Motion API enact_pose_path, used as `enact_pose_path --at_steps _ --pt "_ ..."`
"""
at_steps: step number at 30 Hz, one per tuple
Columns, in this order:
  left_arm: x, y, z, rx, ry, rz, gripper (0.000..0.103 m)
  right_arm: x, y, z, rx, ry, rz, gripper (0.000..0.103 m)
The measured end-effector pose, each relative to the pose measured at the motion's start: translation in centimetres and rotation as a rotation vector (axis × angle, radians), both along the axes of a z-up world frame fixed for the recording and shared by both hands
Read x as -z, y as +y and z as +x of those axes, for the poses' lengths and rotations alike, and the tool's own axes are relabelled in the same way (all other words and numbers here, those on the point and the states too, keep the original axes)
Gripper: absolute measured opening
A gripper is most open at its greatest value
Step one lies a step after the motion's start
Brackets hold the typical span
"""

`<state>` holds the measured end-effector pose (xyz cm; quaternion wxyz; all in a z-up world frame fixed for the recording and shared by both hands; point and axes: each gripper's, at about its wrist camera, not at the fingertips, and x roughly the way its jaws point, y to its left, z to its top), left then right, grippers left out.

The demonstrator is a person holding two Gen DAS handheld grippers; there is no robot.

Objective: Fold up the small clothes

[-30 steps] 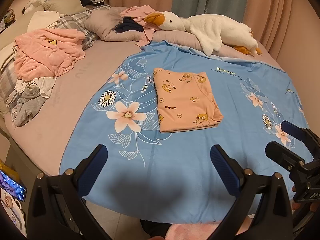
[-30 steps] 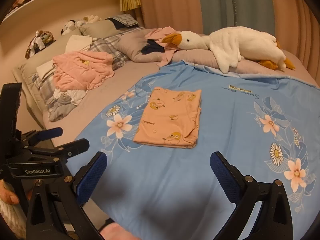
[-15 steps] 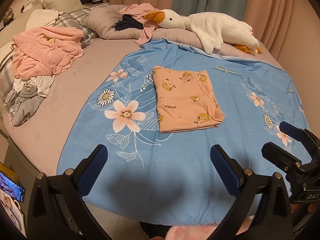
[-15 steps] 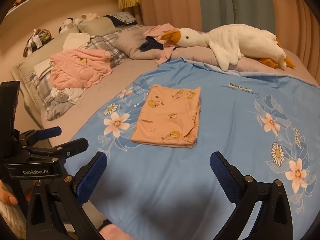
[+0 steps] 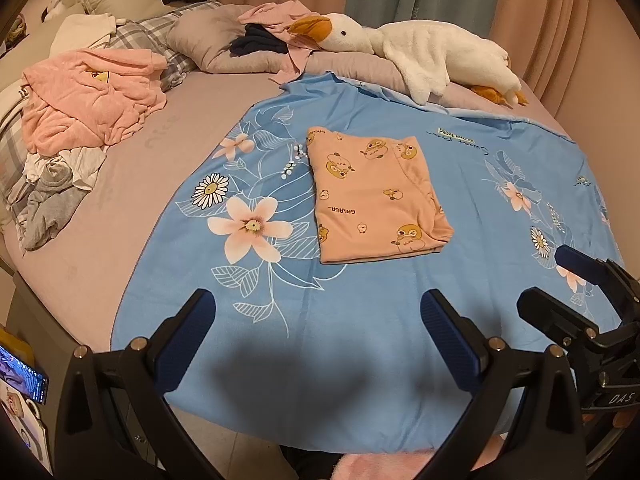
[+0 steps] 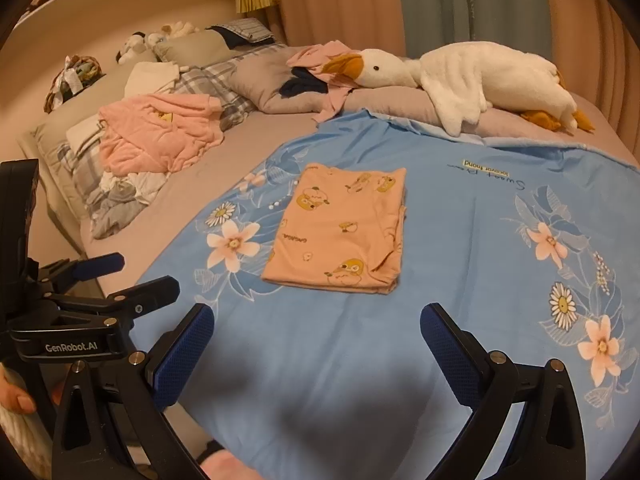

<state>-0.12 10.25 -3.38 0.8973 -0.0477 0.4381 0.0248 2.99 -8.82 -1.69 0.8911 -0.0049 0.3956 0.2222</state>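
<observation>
The folded peach garment (image 5: pixel 376 196) lies flat on the blue floral sheet (image 5: pixel 360 360) ahead of both claws, well apart from each, with the left claw (image 5: pixel 316 344) and right claw (image 6: pixel 316 344) spread wide and empty above the sheet's near edge.

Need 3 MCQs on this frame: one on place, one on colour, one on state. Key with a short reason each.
1. Where does the folded peach garment lie?
A. on the blue floral sheet
B. on the grey pillow
C. on the floor

2. What colour is the plush goose's beak?
A. white
B. orange
C. blue

3. How does the left gripper stand?
A. shut on the garment
B. shut on the sheet
C. open, empty

Key: 1 A, it lies flat on the sheet; 2 B, orange beak on a white body; 3 C, fingers apart with only sheet visible between them.
</observation>
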Motion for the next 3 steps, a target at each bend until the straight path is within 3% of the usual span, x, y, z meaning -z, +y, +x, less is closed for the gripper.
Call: enact_pose_path --at_steps 3 --pt "0.05 0.03 0.04 0.002 0.003 -0.003 0.103 0.06 0.03 0.01 0.002 0.001 0.001 0.102"
